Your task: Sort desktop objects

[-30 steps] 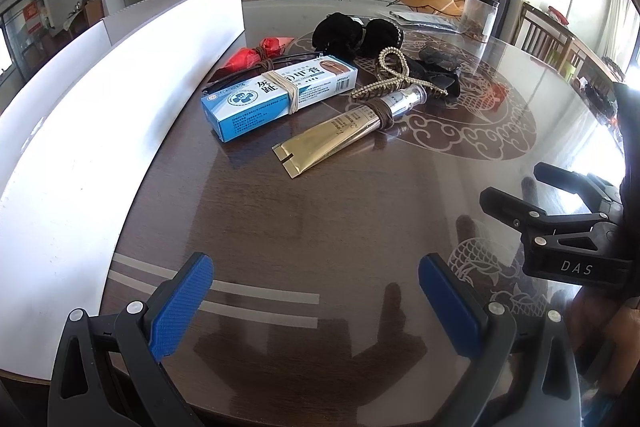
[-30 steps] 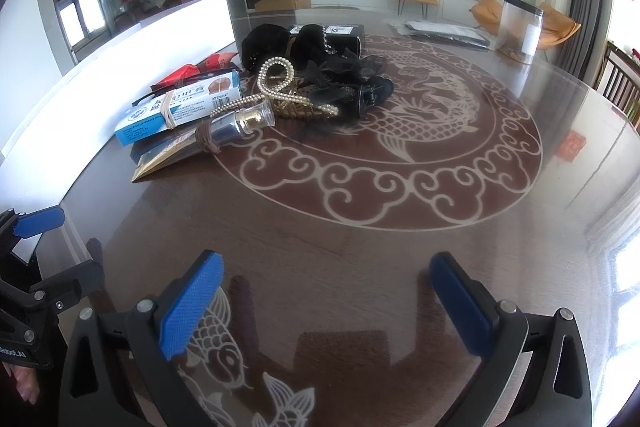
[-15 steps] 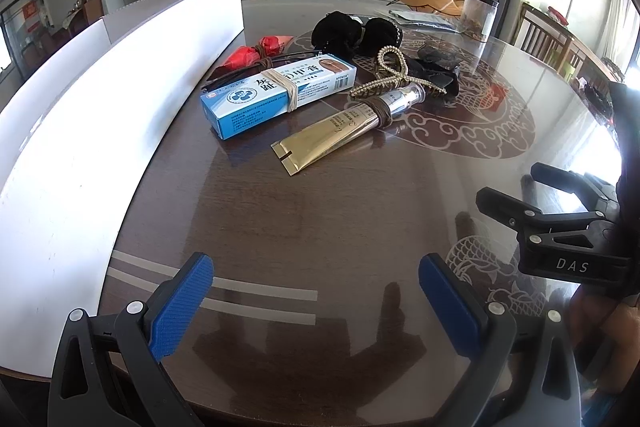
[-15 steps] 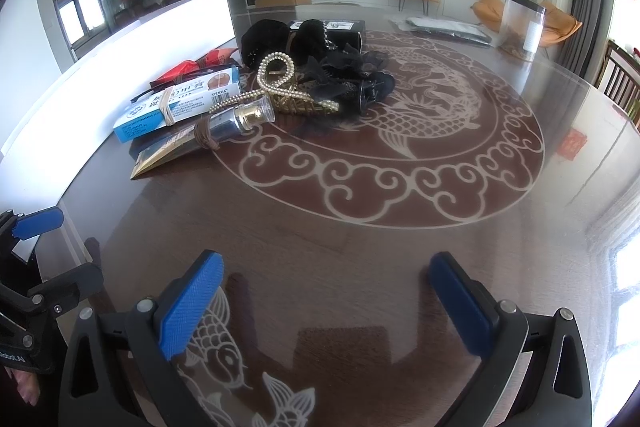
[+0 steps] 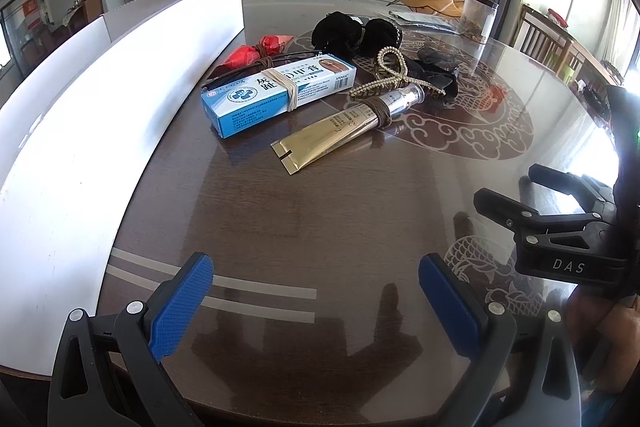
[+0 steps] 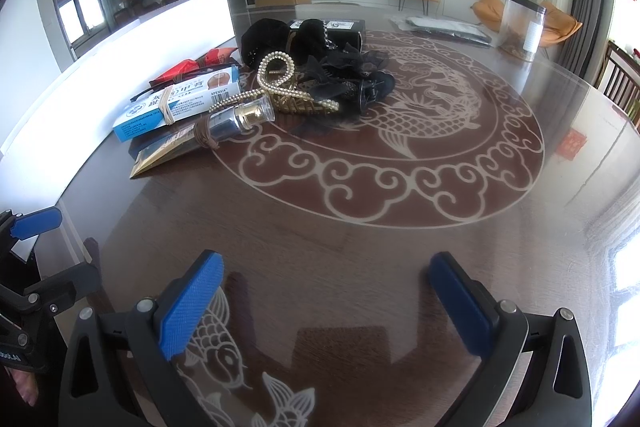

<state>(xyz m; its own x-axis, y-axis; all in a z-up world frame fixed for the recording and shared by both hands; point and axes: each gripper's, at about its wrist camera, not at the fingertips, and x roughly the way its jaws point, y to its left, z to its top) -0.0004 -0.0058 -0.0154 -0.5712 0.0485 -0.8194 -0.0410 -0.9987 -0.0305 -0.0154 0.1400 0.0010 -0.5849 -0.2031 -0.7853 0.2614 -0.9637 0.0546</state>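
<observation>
Left gripper [image 5: 316,297] and right gripper [image 6: 326,301] held wide apart, nothing gripped, above dark round glass-topped table [image 6: 400,247]. Blue-white cardboard medicine box [image 5: 280,93] laid beside gold plastic tube [image 5: 334,131].

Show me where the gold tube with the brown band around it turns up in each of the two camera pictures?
Left wrist view: the gold tube lies centre, upper half, beside the blue and white box.
Right wrist view: the tube lies left of centre, foreshortened, cap toward the camera.
Shared landmark: the pearl hair clip by its cap.

bare table [image 5: 320,227] ahead, white board [image 5: 100,115] leftward
</observation>
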